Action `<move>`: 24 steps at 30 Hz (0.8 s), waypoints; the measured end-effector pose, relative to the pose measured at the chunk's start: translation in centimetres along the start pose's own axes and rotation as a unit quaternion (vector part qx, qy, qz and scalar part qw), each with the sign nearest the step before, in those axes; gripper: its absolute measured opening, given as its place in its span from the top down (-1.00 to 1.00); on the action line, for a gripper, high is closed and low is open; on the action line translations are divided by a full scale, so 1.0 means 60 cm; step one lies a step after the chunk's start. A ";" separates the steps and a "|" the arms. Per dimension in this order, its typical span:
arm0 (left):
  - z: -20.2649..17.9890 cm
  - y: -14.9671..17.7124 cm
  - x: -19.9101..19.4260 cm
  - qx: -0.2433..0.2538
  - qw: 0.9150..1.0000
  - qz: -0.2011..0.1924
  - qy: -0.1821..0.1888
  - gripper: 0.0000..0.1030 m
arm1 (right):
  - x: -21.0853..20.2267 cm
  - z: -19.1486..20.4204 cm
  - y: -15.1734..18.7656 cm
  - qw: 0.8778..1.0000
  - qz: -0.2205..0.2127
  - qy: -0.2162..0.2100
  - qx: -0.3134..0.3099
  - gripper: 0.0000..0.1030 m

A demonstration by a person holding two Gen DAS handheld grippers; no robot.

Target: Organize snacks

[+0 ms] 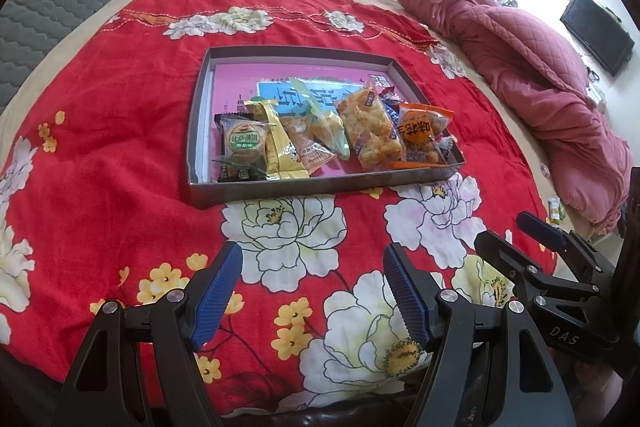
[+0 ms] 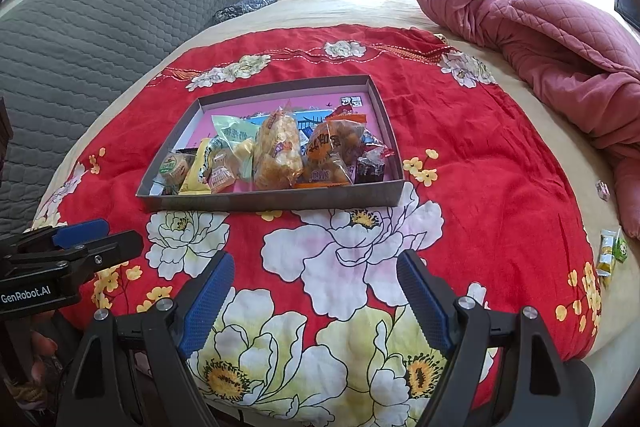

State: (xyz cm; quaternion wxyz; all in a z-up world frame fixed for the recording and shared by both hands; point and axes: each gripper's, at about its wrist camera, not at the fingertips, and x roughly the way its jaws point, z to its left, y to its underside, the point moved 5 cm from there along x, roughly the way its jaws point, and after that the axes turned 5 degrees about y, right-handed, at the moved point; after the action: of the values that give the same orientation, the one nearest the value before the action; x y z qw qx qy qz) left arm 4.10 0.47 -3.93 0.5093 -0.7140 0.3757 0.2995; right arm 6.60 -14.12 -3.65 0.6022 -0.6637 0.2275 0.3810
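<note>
Nearest to me, my left claw (image 1: 312,291) hangs over the flowered red blanket (image 1: 120,155) with its blue pads spread wide and nothing between them. My right claw (image 2: 316,291) hangs just beside it, equally spread and equally empty. Both point down at the blanket short of the tray, a waiting pose that gives both cameras a clear look at the whole row of packets.

A little farther on lies the shallow grey tray (image 2: 276,201), flat on the blanket near its middle. I judge the soft bed is why the snacks sit in a stiff-walled tray at all: the rim stops them sliding off into the folds. The packets crowd its near half, side by side from left to right: a round biscuit pack (image 1: 242,143) at the near left corner, a gold pouch (image 1: 276,147), a small brown wedge (image 1: 310,151), a pale green bag (image 1: 332,131), a long clear bag of puffed pieces (image 1: 370,127) and an orange-edged pack (image 1: 420,131) at the right. The far half of the tray shows only its pink printed floor.

Off to the right, near the bed's edge, two small packets (image 2: 610,255) lie outside the tray, so I judge the sorting unfinished.

Farthest, a crumpled pink quilt (image 2: 540,35) lies along the right side, pushed clear of the working patch.
</note>
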 end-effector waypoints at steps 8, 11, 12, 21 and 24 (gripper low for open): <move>0.005 -0.001 -0.001 -0.005 1.000 -0.002 -0.002 -0.45 | 0.001 -0.001 0.001 1.000 -0.001 0.000 0.000 -0.61; 0.006 -0.002 -0.002 -0.006 1.000 -0.002 -0.002 -0.45 | 0.001 -0.001 0.000 1.000 -0.001 0.000 0.000 -0.61; 0.006 -0.002 -0.002 -0.006 1.000 -0.002 -0.003 -0.45 | 0.000 -0.001 0.000 1.000 -0.001 0.000 0.000 -0.61; 0.007 -0.002 -0.001 0.000 1.000 -0.004 -0.018 -0.45 | 0.001 -0.003 0.001 1.000 0.003 -0.001 0.001 -0.61; 0.007 -0.004 -0.004 0.004 1.000 -0.008 -0.027 -0.45 | 0.001 -0.003 0.002 1.000 0.002 0.000 0.001 -0.61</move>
State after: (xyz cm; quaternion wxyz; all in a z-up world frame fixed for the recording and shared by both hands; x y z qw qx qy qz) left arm 4.17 0.99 -3.77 0.5248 -0.7066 0.3570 0.3128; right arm 6.60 -14.28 -3.76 0.6021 -0.6625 0.2297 0.3819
